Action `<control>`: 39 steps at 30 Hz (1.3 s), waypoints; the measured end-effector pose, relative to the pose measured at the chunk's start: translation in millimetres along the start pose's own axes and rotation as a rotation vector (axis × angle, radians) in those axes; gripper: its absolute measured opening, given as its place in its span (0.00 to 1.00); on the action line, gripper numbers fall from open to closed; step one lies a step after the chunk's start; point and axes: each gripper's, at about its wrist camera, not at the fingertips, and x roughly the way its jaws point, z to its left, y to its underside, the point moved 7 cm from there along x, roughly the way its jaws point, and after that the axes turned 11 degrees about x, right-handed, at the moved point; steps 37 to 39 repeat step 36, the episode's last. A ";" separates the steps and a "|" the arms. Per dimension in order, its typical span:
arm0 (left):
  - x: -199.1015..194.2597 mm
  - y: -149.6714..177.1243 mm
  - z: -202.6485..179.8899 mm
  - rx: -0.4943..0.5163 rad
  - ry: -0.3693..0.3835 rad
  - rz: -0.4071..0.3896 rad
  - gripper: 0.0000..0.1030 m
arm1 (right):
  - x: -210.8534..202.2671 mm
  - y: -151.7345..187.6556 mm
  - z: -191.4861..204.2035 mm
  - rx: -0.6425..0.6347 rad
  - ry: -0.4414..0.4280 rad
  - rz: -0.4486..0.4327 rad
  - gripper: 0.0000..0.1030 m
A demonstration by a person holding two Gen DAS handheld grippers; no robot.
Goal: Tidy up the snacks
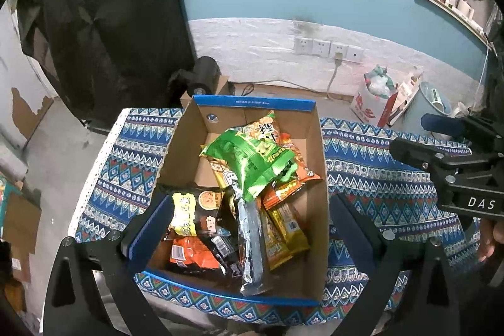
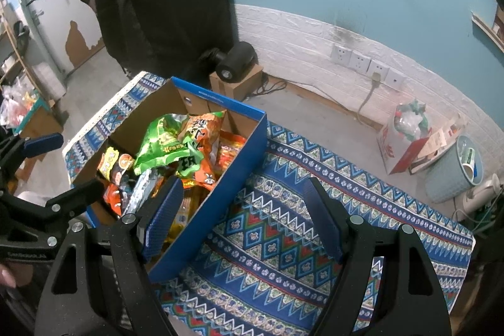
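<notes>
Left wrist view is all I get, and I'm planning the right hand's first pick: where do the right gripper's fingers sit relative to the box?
Observer: The right gripper is open, astride the box's right wall.
Operator: Which finger is on which side?
Observer: One finger hangs over the snacks inside, the other over the patterned cloth.
Operator: What lies under that outer finger?
Observer: Only cloth shows there, no packet.
</notes>
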 end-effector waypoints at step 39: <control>9.5 8.2 -8.4 0.016 0.018 0.052 0.97 | 0.8 5.9 -0.6 -0.003 -0.001 0.009 0.75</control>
